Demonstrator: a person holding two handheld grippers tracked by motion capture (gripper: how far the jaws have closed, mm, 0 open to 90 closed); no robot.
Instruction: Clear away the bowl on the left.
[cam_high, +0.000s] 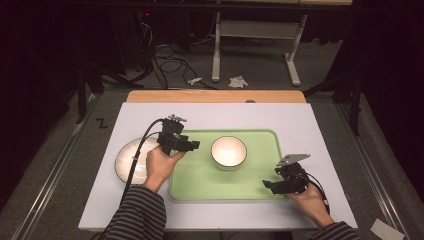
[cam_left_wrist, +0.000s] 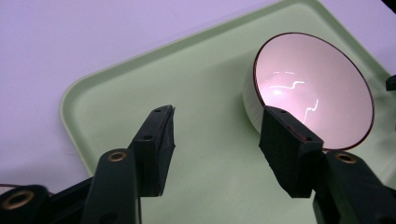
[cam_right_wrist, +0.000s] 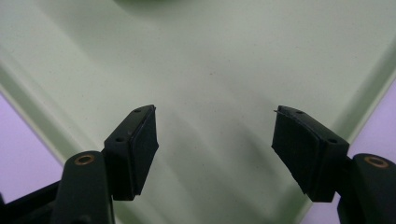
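A white bowl (cam_high: 229, 152) with a dark rim stands upright in the middle of a pale green tray (cam_high: 200, 182). My left gripper (cam_high: 192, 145) hovers over the tray's left part, a short way left of the bowl, jaws open and empty. In the left gripper view the bowl (cam_left_wrist: 313, 88) sits just beyond the right jaw, apart from it, over the tray (cam_left_wrist: 196, 93). My right gripper (cam_high: 268, 186) is open over the tray's near right corner. In the right gripper view its jaws stand wide with bare tray (cam_right_wrist: 210, 70) between them.
A white ribbed plate (cam_high: 126, 161) lies on the white mat (cam_high: 210, 112) left of the tray, partly under the left hand and cable. A wooden table edge (cam_high: 215, 96) runs along the back. Cables and a desk frame (cam_high: 255, 30) are on the floor beyond.
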